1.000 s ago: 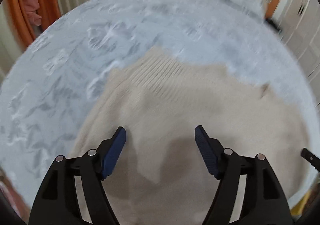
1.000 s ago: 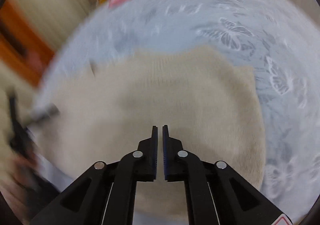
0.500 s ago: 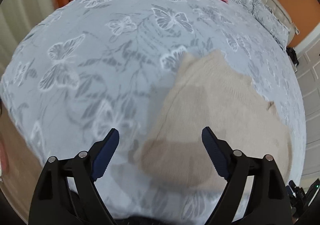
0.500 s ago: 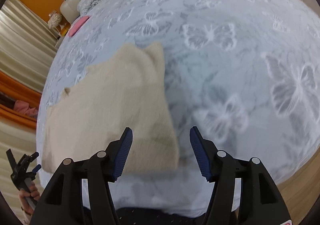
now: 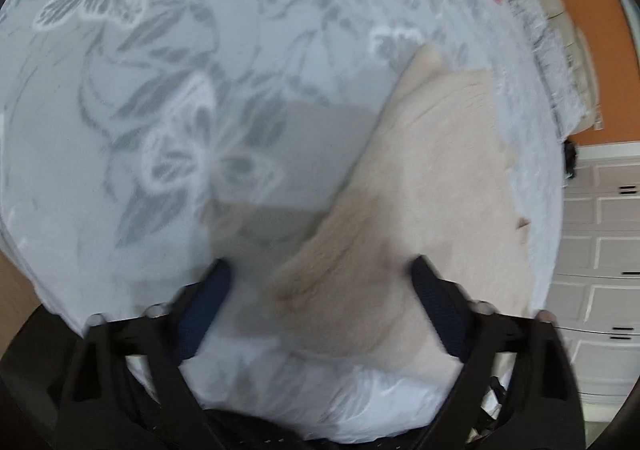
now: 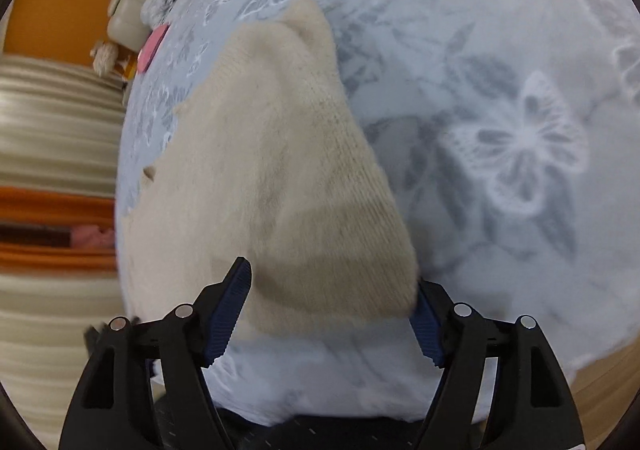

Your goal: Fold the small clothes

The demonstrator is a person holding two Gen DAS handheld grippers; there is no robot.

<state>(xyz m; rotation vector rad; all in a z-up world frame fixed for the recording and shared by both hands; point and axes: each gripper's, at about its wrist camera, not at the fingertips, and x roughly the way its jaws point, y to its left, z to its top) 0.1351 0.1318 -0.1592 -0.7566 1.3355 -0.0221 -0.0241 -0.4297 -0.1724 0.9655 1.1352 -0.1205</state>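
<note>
Reaching for the next fold: left hand-held gripper (image 5: 320, 308) closing, right hand-held gripper (image 6: 334, 310) opening, each straddling unpinched a near corner of the sweater (image 6: 272, 169); both must clamp.

A second ago my right gripper (image 6: 332, 310) was pinched shut over the middle of the cream knit sweater (image 6: 272, 169); its jaws are now opening astride the sweater's near right corner, pads clear of the knit; my left gripper (image 5: 320, 310), then above the sweater's centre, now straddles its near left corner, jaws closing; both views have rolled, the butterfly bedspread (image 5: 140, 129) filling more of each.
</note>
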